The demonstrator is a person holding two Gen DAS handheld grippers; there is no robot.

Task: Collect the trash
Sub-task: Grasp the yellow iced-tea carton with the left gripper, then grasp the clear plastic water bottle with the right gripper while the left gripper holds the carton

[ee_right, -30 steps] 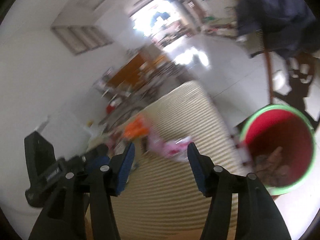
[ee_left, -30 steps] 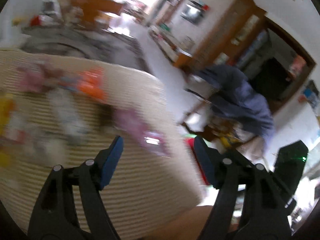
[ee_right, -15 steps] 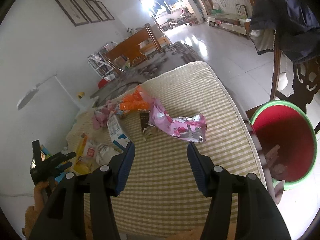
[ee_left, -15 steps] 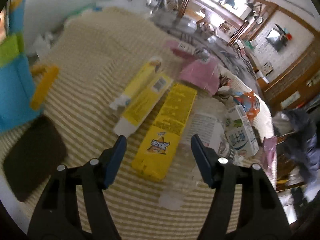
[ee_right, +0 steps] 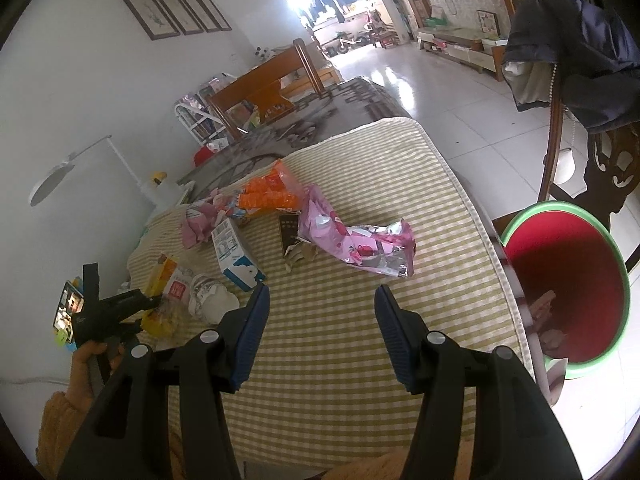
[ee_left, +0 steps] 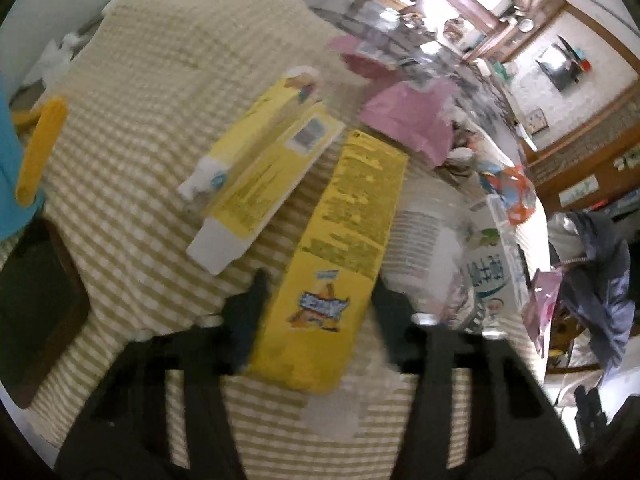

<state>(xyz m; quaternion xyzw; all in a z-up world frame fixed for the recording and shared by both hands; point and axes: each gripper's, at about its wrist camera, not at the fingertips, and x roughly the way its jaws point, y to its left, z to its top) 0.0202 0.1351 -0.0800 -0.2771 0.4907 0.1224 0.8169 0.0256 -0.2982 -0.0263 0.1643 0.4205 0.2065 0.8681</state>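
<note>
Left gripper (ee_left: pixel 318 296) straddling the near end of a flat yellow carton (ee_left: pixel 340 264) on the checked table cover (ee_left: pixel 152 80), jaws closing; the blurred view leaves pad contact uncertain. Right gripper (ee_right: pixel 322 312) hovers with jaws apart and nothing between them, above the cover. Pink foil wrapper (ee_right: pixel 360 244) lies mid-table; red bin (ee_right: pixel 568 280) stands beside the table edge.

- Left wrist view looks steeply down, close over the yellow rectangular carton (ee_left: pixel 332 280) on the green-checked cloth-covered bench (ee_left: pixel 160 80).
- Right wrist view looks from farther back, slanting across the bench.
- Both views share the bench's litter, including that carton (ee_right: pixel 160 280).
</note>
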